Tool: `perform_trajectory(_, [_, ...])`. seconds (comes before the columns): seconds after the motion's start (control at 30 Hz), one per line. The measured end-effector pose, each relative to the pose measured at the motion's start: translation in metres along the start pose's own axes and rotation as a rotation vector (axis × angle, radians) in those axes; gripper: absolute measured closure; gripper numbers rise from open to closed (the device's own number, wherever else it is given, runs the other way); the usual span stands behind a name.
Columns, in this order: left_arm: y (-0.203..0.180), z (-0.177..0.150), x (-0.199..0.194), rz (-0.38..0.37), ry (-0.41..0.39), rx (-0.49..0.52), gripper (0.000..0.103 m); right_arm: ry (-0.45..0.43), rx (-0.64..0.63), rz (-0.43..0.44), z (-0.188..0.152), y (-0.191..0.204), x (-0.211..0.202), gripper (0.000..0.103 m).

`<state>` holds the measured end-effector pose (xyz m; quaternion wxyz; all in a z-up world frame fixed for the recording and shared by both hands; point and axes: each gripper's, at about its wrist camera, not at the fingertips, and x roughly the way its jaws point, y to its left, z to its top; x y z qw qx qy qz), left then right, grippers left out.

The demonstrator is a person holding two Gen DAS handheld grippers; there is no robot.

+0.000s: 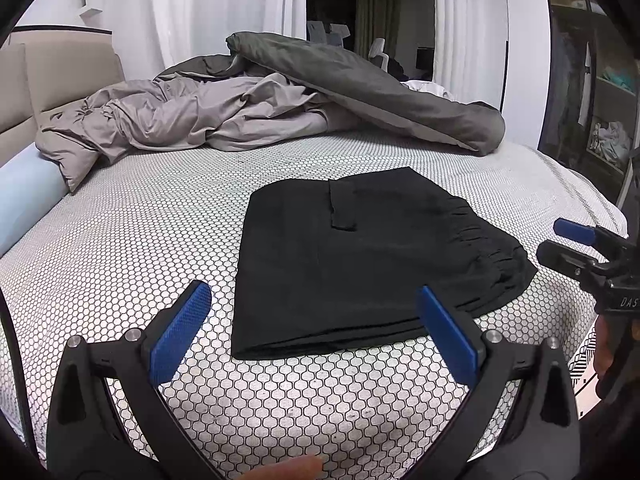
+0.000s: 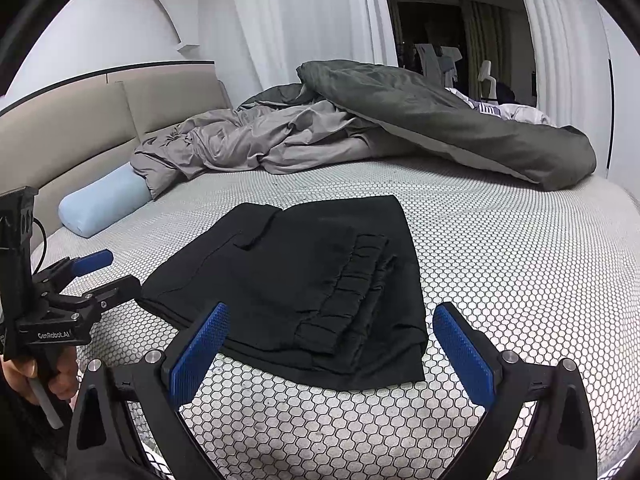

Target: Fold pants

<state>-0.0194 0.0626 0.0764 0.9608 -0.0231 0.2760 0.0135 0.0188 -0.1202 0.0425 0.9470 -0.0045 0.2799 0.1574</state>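
Observation:
Black pants (image 1: 360, 260) lie folded into a compact rectangle on the honeycomb-patterned bed sheet (image 1: 160, 240), the elastic waistband at the right side. In the right wrist view the pants (image 2: 304, 280) show the gathered waistband on top. My left gripper (image 1: 316, 332) stands open just short of the pants' near edge, holding nothing. My right gripper (image 2: 332, 348) is also open, its blue pads either side of the pants' near corner, apart from the cloth. The right gripper (image 1: 576, 248) shows at the right edge of the left wrist view, and the left gripper (image 2: 108, 280) at the left of the right wrist view.
A rumpled grey duvet (image 1: 248, 112) and a darker green-grey cover (image 1: 380, 92) fill the far part of the bed. A pale blue bolster (image 2: 104, 204) lies by the beige headboard (image 2: 80, 132). White curtains and a dark doorway stand behind. A hand (image 2: 24, 376) holds the left gripper's handle.

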Motion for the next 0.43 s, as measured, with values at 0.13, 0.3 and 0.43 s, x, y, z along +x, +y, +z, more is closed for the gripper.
perform_trajectory(0.13, [0.0012, 0.0004, -0.0016, 0.003, -0.002, -0.009, 0.001, -0.008, -0.015, -0.005, -0.0002, 0.0012, 0.0006, 0.0])
perform_trajectory(0.3, [0.0019, 0.0002, -0.0032, 0.0, -0.002, -0.007, 0.001, -0.007, -0.03, -0.005, -0.0007, 0.0047, 0.0013, 0.0])
perform_trajectory(0.43, [0.0032, -0.0001, -0.0048, 0.001, -0.004, -0.009, 0.001, -0.014, -0.04, 0.001, -0.0008, 0.0076, 0.0002, 0.0])
